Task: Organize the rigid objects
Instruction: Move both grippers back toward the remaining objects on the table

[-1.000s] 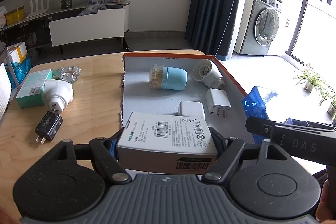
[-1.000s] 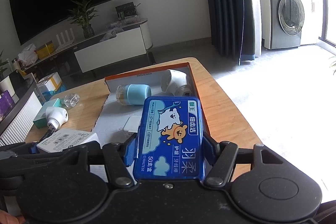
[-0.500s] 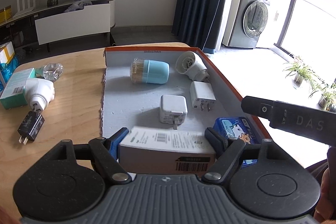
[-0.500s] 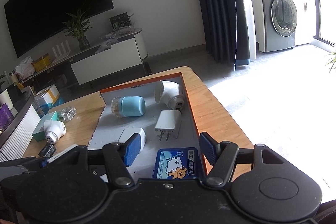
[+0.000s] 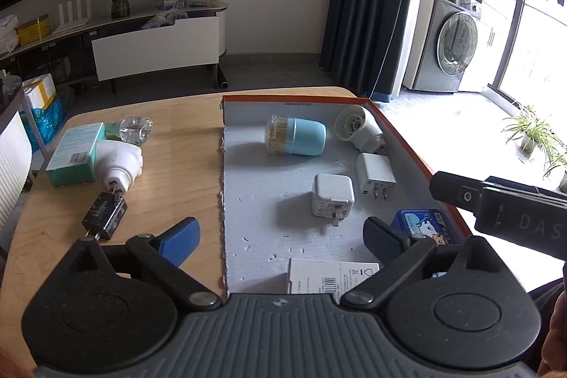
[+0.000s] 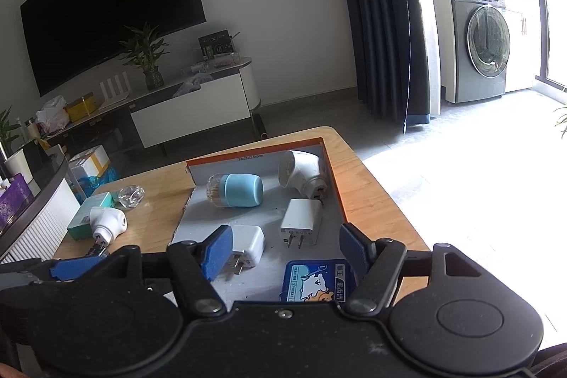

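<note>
The black bar (image 5: 510, 211) at the right of the left wrist view is displaying "DAS". The blue tin (image 6: 316, 280) is showing "细齿洁" on its lid. The white box (image 5: 331, 275) is carrying a barcode; its print is remaining illegible.

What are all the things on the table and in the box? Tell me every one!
Tray box: 1, orange rim, grey floor, on wooden table.
Toothpick jar: 1, light blue, lying in box, far end.
Plug-in device: 1, white, box far right corner.
Chargers: 2, white, box middle.
Blue tin: 1, box near right.
White carton: 1, box near edge.
Teal carton: 1, table left.
Second plug-in device: 1, white, beside it.
Black adapter: 1, table.
Clear bottle: 1, table.
Left gripper: open.
Right gripper: open.
</note>
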`<state>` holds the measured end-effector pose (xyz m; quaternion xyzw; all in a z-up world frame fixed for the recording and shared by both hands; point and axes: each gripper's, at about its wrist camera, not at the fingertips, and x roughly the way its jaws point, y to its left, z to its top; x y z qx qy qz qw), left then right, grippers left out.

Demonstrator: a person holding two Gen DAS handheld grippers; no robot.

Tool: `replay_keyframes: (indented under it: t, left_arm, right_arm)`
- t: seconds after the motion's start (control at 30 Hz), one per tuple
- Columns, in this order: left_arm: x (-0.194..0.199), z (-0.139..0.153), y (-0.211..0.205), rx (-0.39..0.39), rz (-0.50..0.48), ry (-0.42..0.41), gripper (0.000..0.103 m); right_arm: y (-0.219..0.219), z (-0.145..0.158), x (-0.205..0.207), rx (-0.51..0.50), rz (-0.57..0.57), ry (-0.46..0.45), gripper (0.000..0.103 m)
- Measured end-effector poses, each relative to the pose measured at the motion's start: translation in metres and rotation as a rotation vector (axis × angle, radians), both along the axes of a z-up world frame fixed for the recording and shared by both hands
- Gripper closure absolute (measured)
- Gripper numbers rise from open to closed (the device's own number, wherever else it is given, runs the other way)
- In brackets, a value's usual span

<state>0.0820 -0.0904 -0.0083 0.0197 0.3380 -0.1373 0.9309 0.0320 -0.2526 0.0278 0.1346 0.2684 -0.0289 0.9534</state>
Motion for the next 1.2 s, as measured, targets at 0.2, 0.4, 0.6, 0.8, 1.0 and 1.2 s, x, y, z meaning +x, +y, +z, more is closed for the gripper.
replay_keyframes:
  t: [0.2,0.4,0.6,0.8,1.0,1.2]
  left_arm:
    - [-0.005,0.009,0.022,0.014,0.068,-0.015,0.000]
    - [-0.011,0.015,0.042,0.006,0.126,-0.026,0.000]
    - [-0.018,0.018,0.058,-0.004,0.166,-0.039,0.000]
    - [-0.024,0.019,0.080,-0.015,0.218,-0.041,0.000]
    - [-0.028,0.019,0.098,-0.026,0.263,-0.035,0.000]
    - [-0.034,0.020,0.111,-0.029,0.290,-0.037,0.000]
  right_arm:
    - [0.015,0.006,-0.001,-0.008,0.038,-0.004,0.014]
    - [0.031,0.013,-0.004,-0.024,0.084,-0.018,0.013]
    - [0.048,0.019,-0.010,-0.038,0.132,-0.024,0.013]
    - [0.064,0.022,-0.012,-0.045,0.179,-0.023,0.013]
    - [0.083,0.022,-0.012,-0.056,0.223,-0.015,0.013]
    - [0.096,0.022,-0.013,-0.059,0.255,-0.011,0.013]
